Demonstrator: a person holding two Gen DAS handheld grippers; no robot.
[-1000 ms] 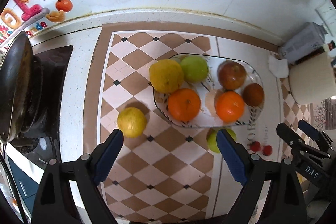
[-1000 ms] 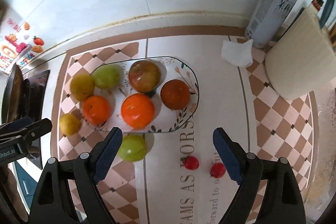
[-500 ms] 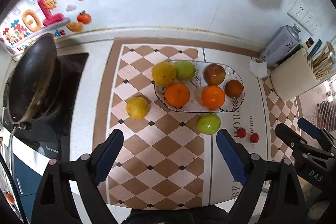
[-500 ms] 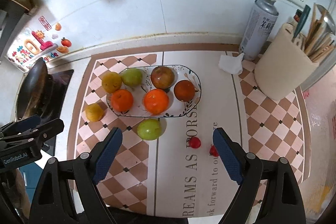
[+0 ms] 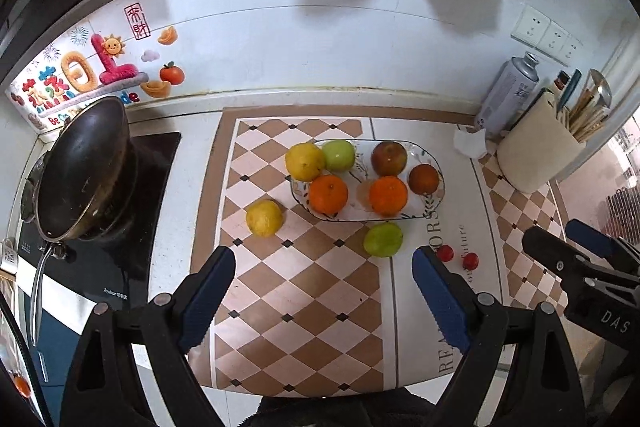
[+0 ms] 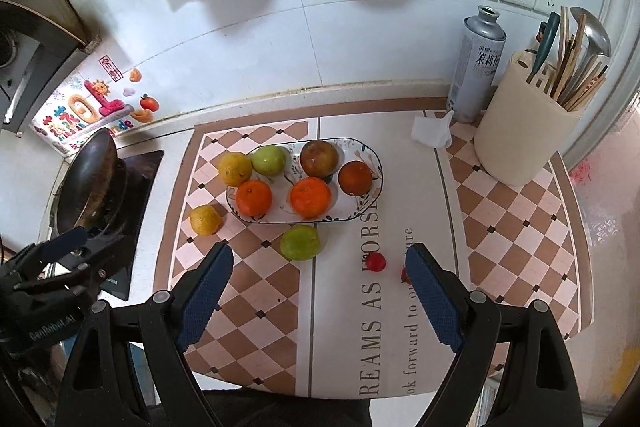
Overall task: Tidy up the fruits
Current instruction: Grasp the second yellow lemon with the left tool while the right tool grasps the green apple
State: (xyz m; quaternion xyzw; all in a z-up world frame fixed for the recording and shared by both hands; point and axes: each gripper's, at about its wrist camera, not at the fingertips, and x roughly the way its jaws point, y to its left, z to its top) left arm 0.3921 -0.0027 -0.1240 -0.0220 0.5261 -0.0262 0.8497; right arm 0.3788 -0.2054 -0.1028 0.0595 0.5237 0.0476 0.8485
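Fruit partly sorted; both grippers raised and empty.

The plate (image 6: 372, 163) on the counter mat holds six fruits; a yellow citrus (image 6: 205, 220), a green fruit (image 6: 300, 242) and two red cherry tomatoes (image 6: 376, 262) lie outside its near rim. We hold the left gripper (image 5: 323, 293) and right gripper (image 6: 319, 289) spread, gripping nothing. Risk: round fruit may roll toward the mat's near edge if nudged. Both views now sit farther back than a second ago.

Left gripper (image 5: 322, 283): black angular arms, blue ribbed pads, silver rivets.
Right gripper (image 6: 318, 277): same black frame, blue textured pads; white "DAS" lettering on its side.
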